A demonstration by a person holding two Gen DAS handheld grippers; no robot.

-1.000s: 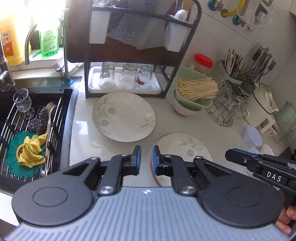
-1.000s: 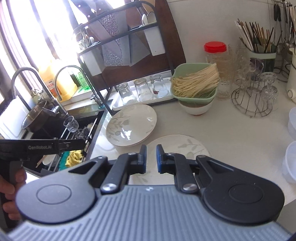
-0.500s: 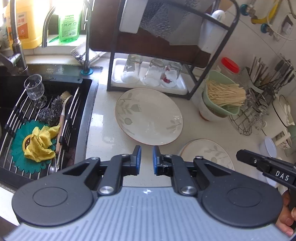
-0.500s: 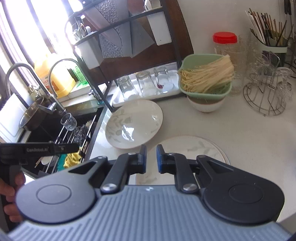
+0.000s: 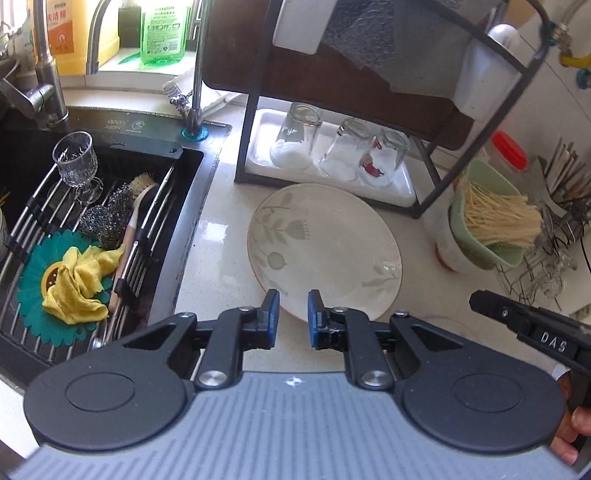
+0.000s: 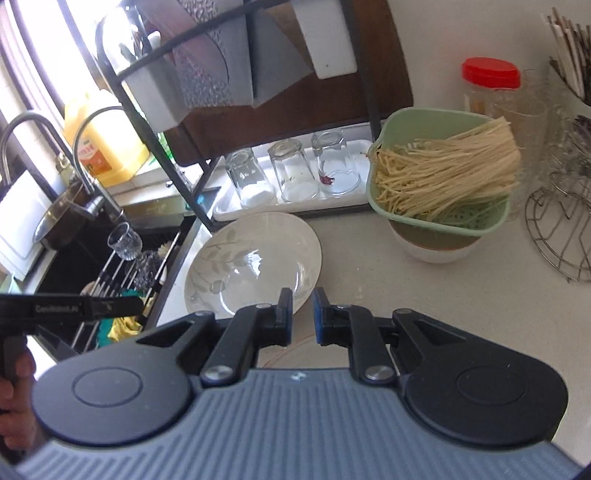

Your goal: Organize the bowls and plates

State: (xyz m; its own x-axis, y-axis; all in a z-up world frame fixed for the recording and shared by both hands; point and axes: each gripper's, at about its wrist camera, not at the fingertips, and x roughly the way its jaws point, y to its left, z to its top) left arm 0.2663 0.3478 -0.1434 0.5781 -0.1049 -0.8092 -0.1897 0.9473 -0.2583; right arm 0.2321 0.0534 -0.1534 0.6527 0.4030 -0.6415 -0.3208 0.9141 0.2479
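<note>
Lettering is sparse: the right gripper's black body, seen at the edge of the left view, reads "DAS", and the left gripper's body in the right view carries a blurred word I cannot read. The yellow jug [image 5: 62, 35] by the window bears red Chinese characters on an orange label; the green bottle [image 5: 162, 31] has small print too fine to read. The sink [image 5: 122, 123] rim shows a faint logo.

The left gripper [image 5: 293, 308] hovers over the near rim of the plate [image 5: 325, 251], its jaws opening with nothing between them. The right gripper [image 6: 303, 308] is closed and empty, just right of the plate's near edge. The plate lies flat on the counter [image 6: 424, 295], between sink and rack [image 5: 332, 110]. A green strainer [image 6: 439, 166] of noodles sits in a white bowl [image 6: 436, 247].
</note>
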